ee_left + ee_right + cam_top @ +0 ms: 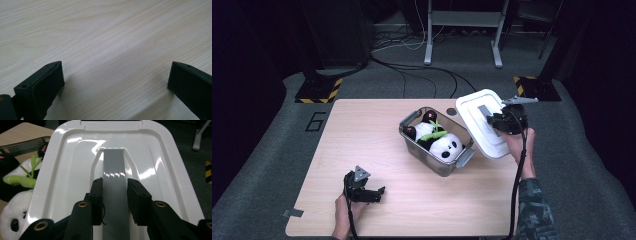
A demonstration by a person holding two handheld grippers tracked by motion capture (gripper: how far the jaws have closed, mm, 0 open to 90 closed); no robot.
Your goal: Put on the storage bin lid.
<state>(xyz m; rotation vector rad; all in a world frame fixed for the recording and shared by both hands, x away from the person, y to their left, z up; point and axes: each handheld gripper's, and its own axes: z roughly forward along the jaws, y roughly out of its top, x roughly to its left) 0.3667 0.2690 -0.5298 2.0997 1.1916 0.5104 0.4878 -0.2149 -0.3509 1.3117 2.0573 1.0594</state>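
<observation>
**Two grippers, one lid aloft**

My right gripper (114, 195) is clamped on the grey handle (113, 170) of the white lid (482, 122), holding it tilted beside the clear box (437, 162). A plush panda (445, 146) lies inside. My left gripper (116, 82) rests low over the table (105, 37), jaws spread wide, empty.

Panda (439, 139) in bin (412, 145); lid (482, 125) at its right.

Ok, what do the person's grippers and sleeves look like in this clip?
Both grippers, left gripper and right gripper, are black with blocky jaws, each topped by a grey three-cornered plate and trailing a black cable. The right forearm wears a dark camouflage-patterned sleeve.
</observation>
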